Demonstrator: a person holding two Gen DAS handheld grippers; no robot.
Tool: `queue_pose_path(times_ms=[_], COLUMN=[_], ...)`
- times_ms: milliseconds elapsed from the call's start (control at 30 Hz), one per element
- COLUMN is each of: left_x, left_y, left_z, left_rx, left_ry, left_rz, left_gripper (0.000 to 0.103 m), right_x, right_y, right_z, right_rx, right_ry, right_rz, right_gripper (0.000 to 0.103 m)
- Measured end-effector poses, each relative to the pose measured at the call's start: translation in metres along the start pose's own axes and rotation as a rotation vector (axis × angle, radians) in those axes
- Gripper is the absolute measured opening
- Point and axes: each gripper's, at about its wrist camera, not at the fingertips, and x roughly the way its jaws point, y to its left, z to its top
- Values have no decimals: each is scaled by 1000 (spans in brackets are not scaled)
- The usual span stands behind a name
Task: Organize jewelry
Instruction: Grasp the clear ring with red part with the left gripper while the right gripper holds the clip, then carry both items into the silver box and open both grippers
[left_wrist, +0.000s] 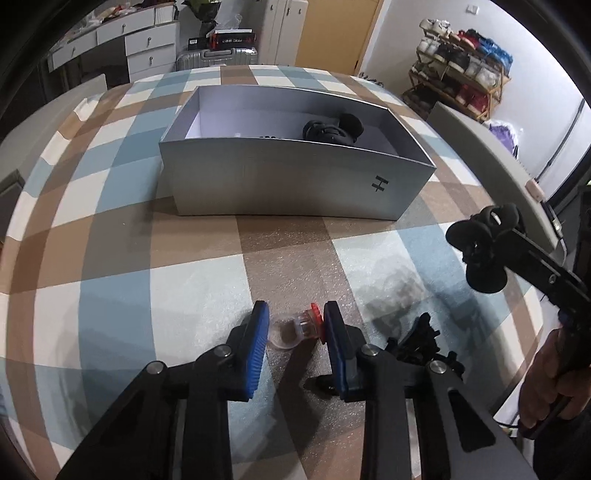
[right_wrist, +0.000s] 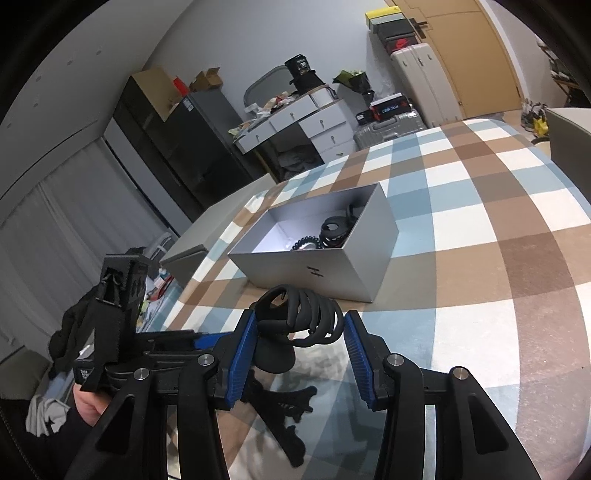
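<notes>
A grey open box (left_wrist: 295, 184) stands on the checked table and holds black jewelry pieces (left_wrist: 332, 129); it also shows in the right wrist view (right_wrist: 325, 266). My left gripper (left_wrist: 295, 328) is low over the table, its blue pads closed around a small clear piece with a red cap (left_wrist: 299, 326). My right gripper (right_wrist: 299, 332) is shut on a black looped hair clip (right_wrist: 299, 317) and holds it above the table; the clip also shows in the left wrist view (left_wrist: 480, 247). Another black clip (left_wrist: 424, 339) lies right of my left gripper.
The checked tablecloth (left_wrist: 147, 258) covers the table. A shoe rack (left_wrist: 461, 66) stands at the far right, drawers (left_wrist: 147, 44) and suitcases (right_wrist: 391, 125) behind the table. A grey chair back (left_wrist: 498, 158) stands along the table's right edge.
</notes>
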Motion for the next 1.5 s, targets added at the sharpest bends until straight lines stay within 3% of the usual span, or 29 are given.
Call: queue_pose_path(times_ms=[267,567,1000,1500], left_x=[-18,-50,-71,-34], left_y=[-1,5,19,29], left_z=[2,13,57,91], left_rx=[4,-16,-8,-28], left_ry=[-52,-166,-314,-304], left_rz=[24,34,33,-70], left_gripper=[25,25,25,25], right_x=[-3,-11,7,65], right_y=[6,31,65,43], right_z=[5,22,66,109], right_rx=[-23,-101,-204,-178], right_ry=[-14,-61,-91,-31], right_rz=[11,32,79,55], right_gripper=[47,47,47,47])
